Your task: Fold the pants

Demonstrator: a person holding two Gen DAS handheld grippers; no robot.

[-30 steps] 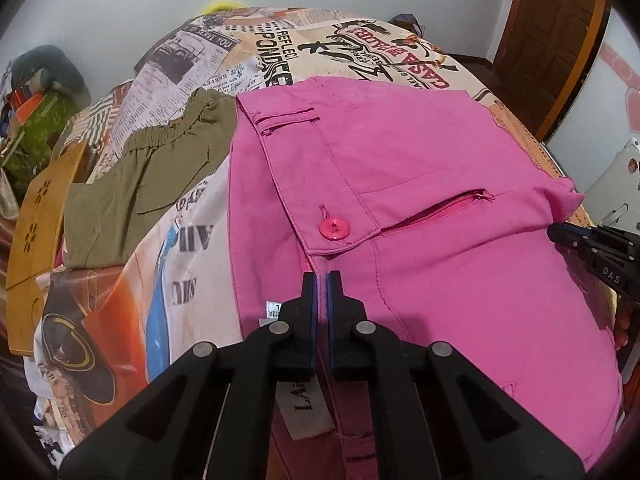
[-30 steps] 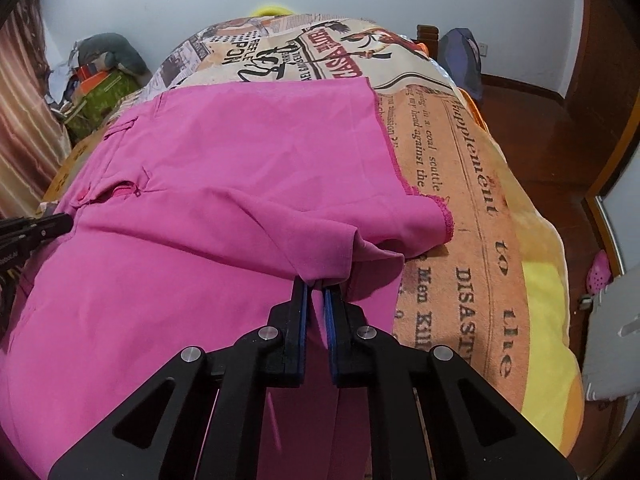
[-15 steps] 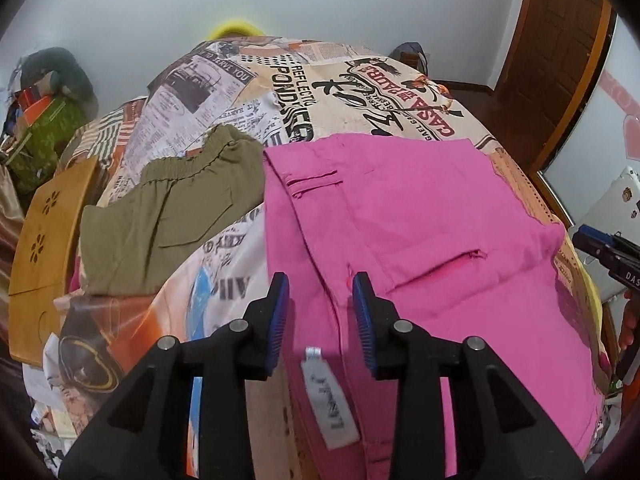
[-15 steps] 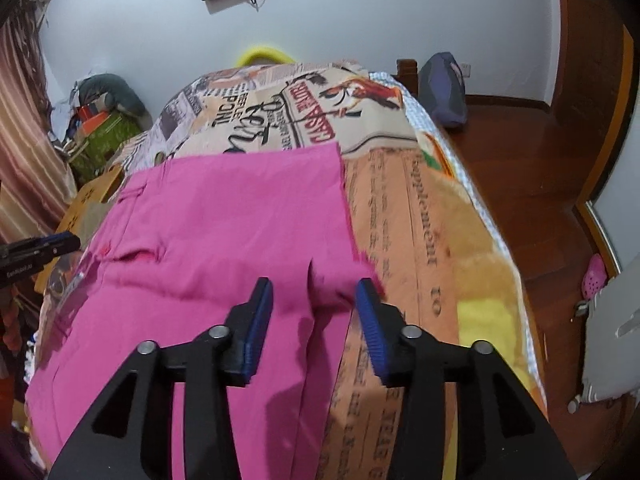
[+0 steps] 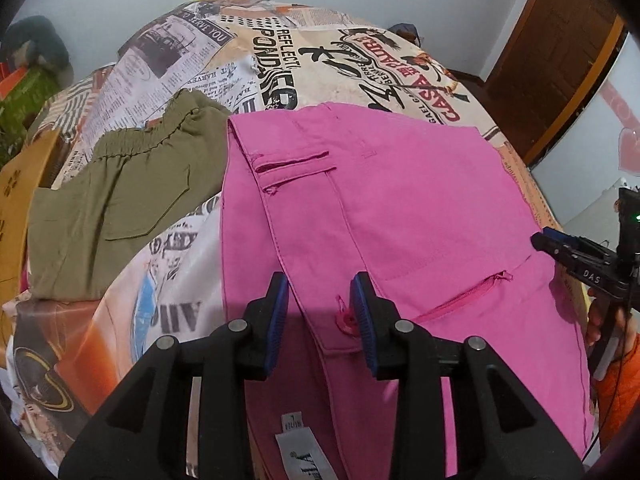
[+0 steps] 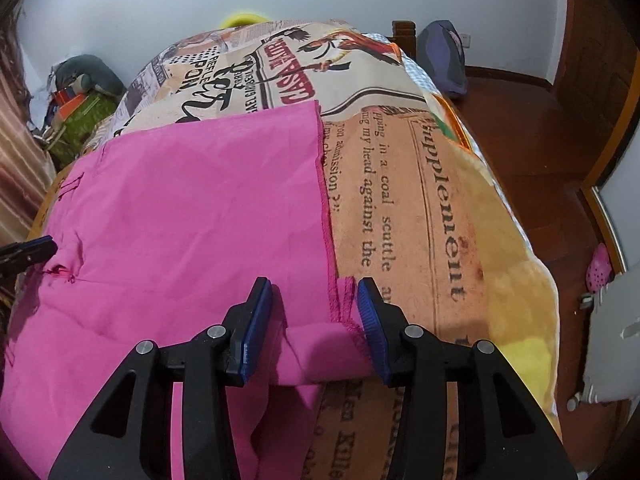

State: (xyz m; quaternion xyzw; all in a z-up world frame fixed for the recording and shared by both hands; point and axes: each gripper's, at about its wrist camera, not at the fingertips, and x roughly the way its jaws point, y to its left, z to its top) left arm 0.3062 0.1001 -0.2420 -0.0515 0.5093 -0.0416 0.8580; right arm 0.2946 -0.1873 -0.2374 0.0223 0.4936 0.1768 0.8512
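Observation:
Pink pants [image 5: 400, 208] lie folded flat on the newspaper-print bedspread [image 5: 280, 60], waistband to the left, with a button [image 5: 346, 320] and a zip pocket showing. My left gripper [image 5: 319, 292] hovers open over the waistband corner; the button lies below the gap and the pads press nothing. In the right wrist view the pants [image 6: 192, 208] end in a stitched hem. My right gripper [image 6: 315, 296] stands open above that hem corner, with a loose fold of fabric under the gap. Each gripper shows in the other's view: the right gripper [image 5: 548, 242] and the left gripper [image 6: 40, 246].
Olive-green pants [image 5: 120, 200] lie folded left of the pink ones. A hand in an orange sleeve [image 5: 616, 380] holds the right gripper. The bed's right edge drops to a wooden floor [image 6: 540, 120] with a bag [image 6: 444, 56]. Clutter [image 6: 76, 108] sits at the far left.
A second ago both grippers were shut on pink fabric. Both then opened and let go, and the pants now lie flat with the folded layer settled. Both grippers have shifted over the cloth.

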